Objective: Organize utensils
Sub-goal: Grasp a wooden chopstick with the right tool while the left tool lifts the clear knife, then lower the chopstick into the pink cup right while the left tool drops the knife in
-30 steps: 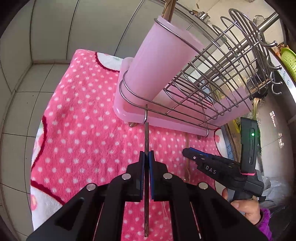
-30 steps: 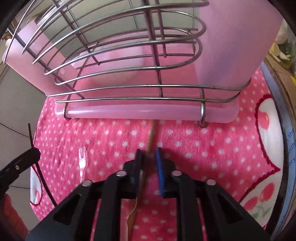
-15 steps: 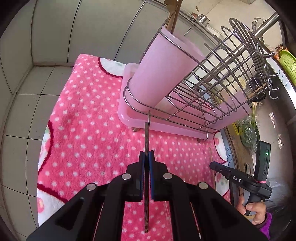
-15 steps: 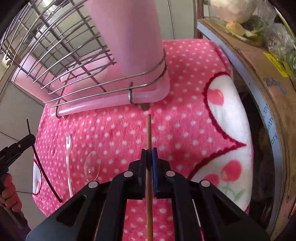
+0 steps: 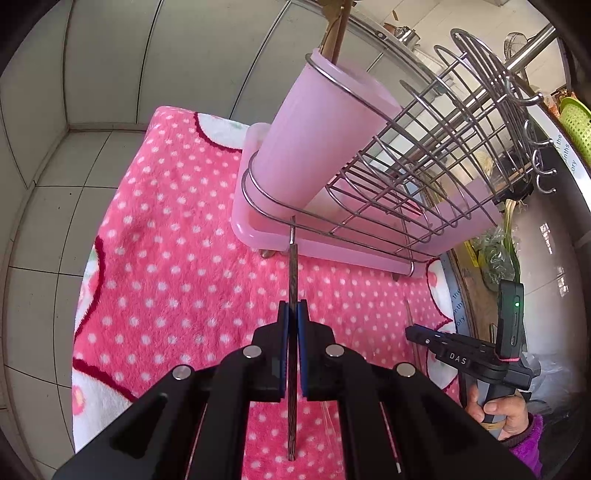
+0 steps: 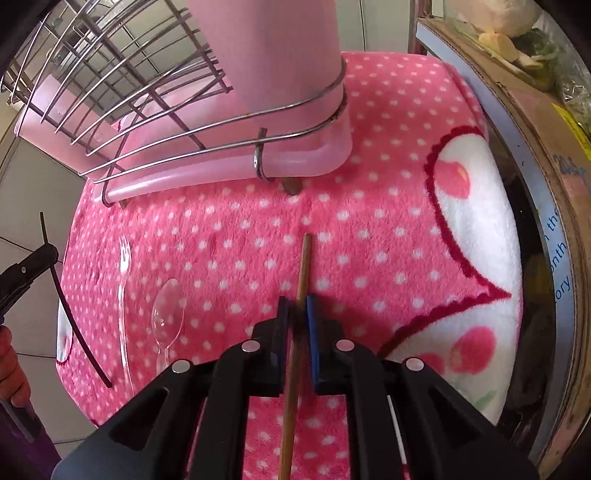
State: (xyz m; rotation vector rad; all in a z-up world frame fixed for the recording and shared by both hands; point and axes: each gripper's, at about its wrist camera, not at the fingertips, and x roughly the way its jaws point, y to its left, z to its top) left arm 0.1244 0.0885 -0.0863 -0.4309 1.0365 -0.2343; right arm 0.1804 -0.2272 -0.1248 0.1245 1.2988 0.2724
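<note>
Claws: left claw (image 5: 292, 314) clamps dark chopstick (image 5: 291, 280); right claw (image 6: 295, 314) clamps brown chopstick (image 6: 303, 266). Lift each above cup (image 5: 317, 136) ahead, insert vertically.

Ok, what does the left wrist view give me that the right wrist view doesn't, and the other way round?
Only the left wrist view shows the top of the pink cup with wooden handles sticking out, the rack's hooks, and the left gripper shut on a dark chopstick.

Only the right wrist view shows the clear fork and clear spoon lying on the blanket, and the right gripper around a light wooden chopstick.

Both show the wire rack on its pink tray and the polka-dot blanket.
</note>
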